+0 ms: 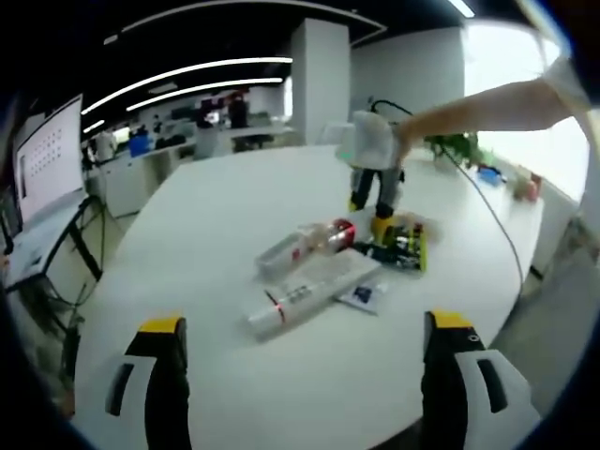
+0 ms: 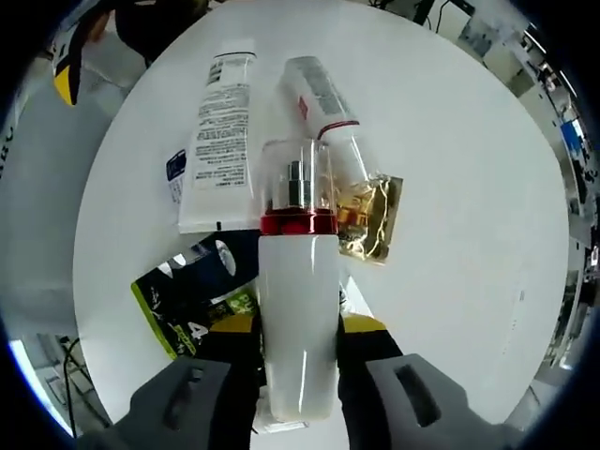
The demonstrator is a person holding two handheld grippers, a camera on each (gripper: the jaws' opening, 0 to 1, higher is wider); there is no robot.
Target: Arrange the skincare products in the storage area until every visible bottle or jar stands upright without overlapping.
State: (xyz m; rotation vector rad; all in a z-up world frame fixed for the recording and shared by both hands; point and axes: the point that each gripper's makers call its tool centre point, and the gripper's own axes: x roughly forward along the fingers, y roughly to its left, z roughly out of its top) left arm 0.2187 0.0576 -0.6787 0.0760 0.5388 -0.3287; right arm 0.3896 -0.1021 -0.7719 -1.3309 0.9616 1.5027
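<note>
The right gripper had its jaws closed on the lower body of a white pump bottle with a red collar and clear cap, held over the white worktop; the bottle looked rigid, smooth and probably slippery, so a hold low on its straight body seemed soundest (the clear cap might pull off). Beneath it lay a white tube, soft and likely to squash, a second bottle on its side, a gold-foil sachet and a dark packet. The left gripper hung well back from the pile, jaws wide apart and empty.
</note>
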